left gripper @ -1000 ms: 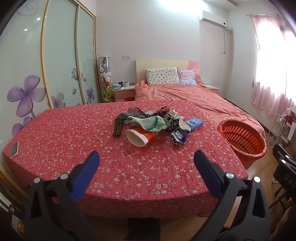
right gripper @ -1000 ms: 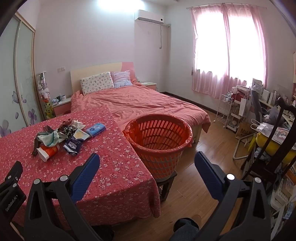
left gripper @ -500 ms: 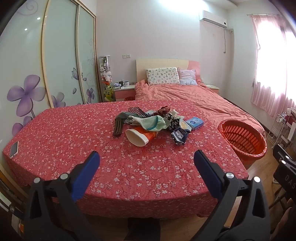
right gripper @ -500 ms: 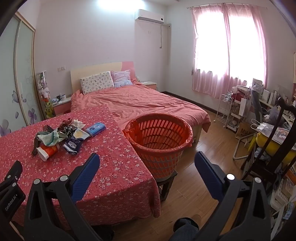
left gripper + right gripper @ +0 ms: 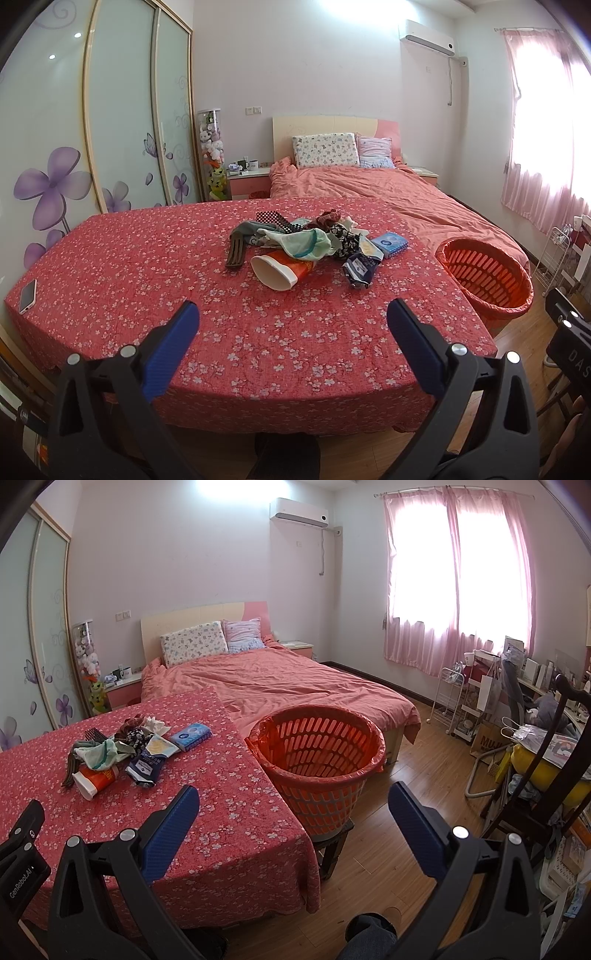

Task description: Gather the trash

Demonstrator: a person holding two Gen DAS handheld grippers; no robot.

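Note:
A pile of trash and clothes lies in the middle of the red flowered table: an orange paper cup on its side, a dark blue wrapper, a blue tissue pack, a pale green cloth and socks. An orange slotted basket with a liner stands off the table's right edge. My left gripper hangs open at the near table edge, empty. My right gripper is open and empty too, near the basket, with the cup and wrapper to its left.
A phone lies at the table's left corner. Behind the table is a bed with pillows. A wardrobe lines the left wall. A chair, a white cart and clutter fill the right side. A person's legs show below.
The views have barely shifted. Both grippers stay open and nothing on the table has moved.

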